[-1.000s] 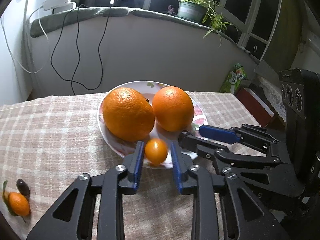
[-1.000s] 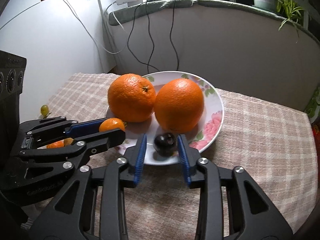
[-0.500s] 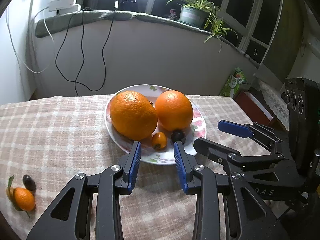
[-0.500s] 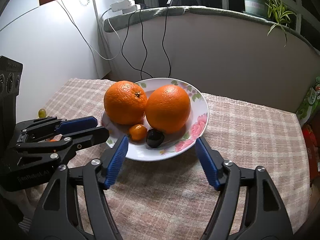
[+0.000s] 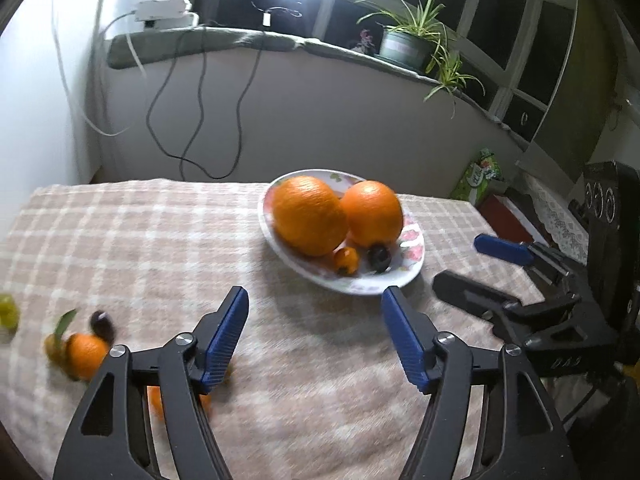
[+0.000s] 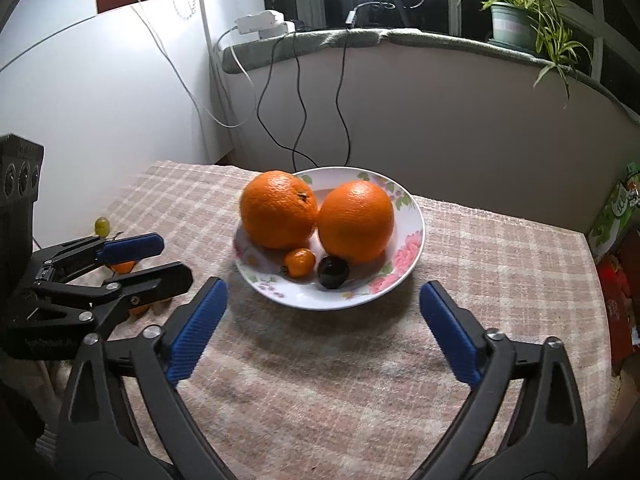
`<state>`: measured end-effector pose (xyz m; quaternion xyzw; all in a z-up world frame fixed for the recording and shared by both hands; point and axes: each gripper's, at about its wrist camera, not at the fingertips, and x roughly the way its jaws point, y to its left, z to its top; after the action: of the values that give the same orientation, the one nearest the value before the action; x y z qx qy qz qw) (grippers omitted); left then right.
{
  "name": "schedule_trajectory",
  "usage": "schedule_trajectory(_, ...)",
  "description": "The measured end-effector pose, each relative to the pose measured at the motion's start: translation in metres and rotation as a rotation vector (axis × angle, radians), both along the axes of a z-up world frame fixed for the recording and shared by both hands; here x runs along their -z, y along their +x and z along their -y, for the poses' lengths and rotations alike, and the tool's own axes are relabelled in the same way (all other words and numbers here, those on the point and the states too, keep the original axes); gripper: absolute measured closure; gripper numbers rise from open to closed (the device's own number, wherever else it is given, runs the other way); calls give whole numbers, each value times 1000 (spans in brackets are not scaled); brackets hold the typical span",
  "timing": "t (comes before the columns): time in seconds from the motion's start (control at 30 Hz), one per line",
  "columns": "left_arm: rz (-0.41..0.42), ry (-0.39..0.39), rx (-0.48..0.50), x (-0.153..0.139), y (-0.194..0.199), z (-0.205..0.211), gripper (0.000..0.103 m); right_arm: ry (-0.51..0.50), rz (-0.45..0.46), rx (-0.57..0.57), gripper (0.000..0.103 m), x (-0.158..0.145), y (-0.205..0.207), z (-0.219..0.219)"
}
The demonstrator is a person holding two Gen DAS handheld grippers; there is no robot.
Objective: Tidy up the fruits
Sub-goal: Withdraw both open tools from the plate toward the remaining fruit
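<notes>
A flowered white plate [image 6: 412,264] [image 5: 416,256] holds two big oranges [image 6: 278,210] [image 6: 356,226], a small kumquat [image 6: 299,262] and a dark grape [image 6: 333,272]. My left gripper [image 5: 314,300] is open and empty, over the cloth left of the plate. My right gripper [image 6: 322,292] is open and empty in front of the plate. On the cloth at the left lie a small orange [image 5: 84,354], a dark grape [image 5: 102,322], a green grape [image 5: 6,310] [image 6: 102,226] and another small orange [image 5: 156,400] partly hidden by my left finger.
A checked tablecloth [image 6: 320,380] covers the table. A wall with hanging cables [image 6: 300,92] stands behind it, with a potted plant [image 6: 516,20] on the sill. A green packet [image 5: 478,178] stands past the table's right edge.
Both grippers have let go of their fruit on the plate, opened wide and drawn back. The left gripper has swung left toward the loose fruit.
</notes>
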<state>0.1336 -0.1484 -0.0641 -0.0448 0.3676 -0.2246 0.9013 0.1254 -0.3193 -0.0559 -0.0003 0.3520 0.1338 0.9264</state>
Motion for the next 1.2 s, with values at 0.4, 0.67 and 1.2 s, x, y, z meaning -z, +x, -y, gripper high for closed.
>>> schedule_trajectory(0.4, 7, 14, -81, 10, -47, -61, 34, 0, -3, -121, 2, -2, -16, -39)
schedule_trajectory(0.67, -36, -15, -134, 26, -56, -92, 40, -3, -17, -198, 2, 2, -18, -67)
schedule_trajectory(1.2, -75, -7, -99, 41, -39, -85, 53, 80, -121, -324, 18, 25, 6, -109)
